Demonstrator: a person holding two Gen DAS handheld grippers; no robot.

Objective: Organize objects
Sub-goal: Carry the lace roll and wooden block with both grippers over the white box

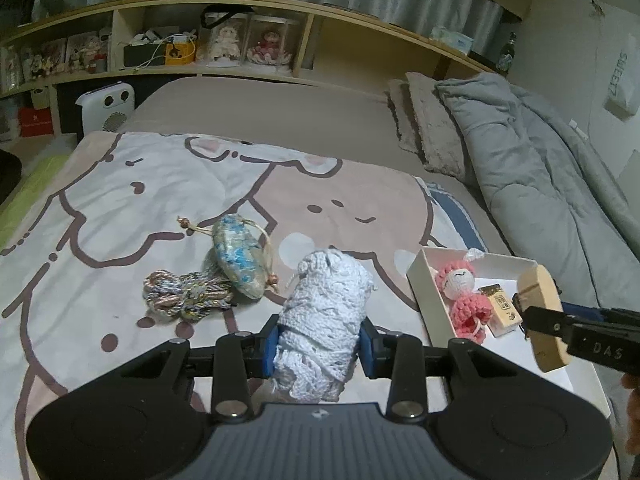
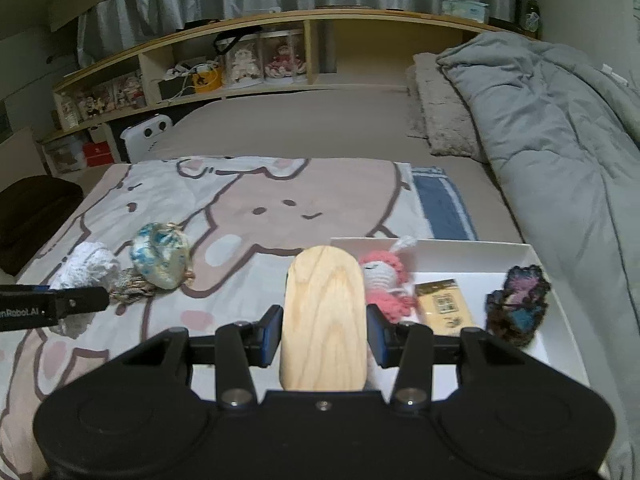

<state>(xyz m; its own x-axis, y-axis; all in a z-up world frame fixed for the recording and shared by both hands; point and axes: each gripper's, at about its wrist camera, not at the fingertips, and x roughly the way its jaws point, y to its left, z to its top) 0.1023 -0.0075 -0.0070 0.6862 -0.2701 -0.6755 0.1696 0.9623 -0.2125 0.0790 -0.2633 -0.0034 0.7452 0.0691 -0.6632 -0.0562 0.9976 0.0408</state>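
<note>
My left gripper (image 1: pixel 320 346) is shut on a white crochet bundle (image 1: pixel 324 312), held above the cartoon blanket (image 1: pixel 120 200); the bundle also shows in the right wrist view (image 2: pixel 86 270). My right gripper (image 2: pixel 325 334) is shut on a rounded wooden block (image 2: pixel 324 316), which also shows in the left wrist view (image 1: pixel 546 316), at the near edge of a white box (image 2: pixel 520 250). The box holds a pink crochet doll (image 2: pixel 384 280), a small yellow packet (image 2: pixel 444 306) and a dark multicoloured knit piece (image 2: pixel 516 304). A blue-white drawstring pouch (image 1: pixel 238 258) and a coil of twisted cord (image 1: pixel 184 294) lie on the blanket.
A grey duvet (image 1: pixel 540 184) and pillows (image 1: pixel 428 128) lie along the right side of the bed. A wooden shelf (image 1: pixel 240 32) with dolls and boxes runs behind the bed. A white device (image 1: pixel 106 106) stands at the bed's far left corner.
</note>
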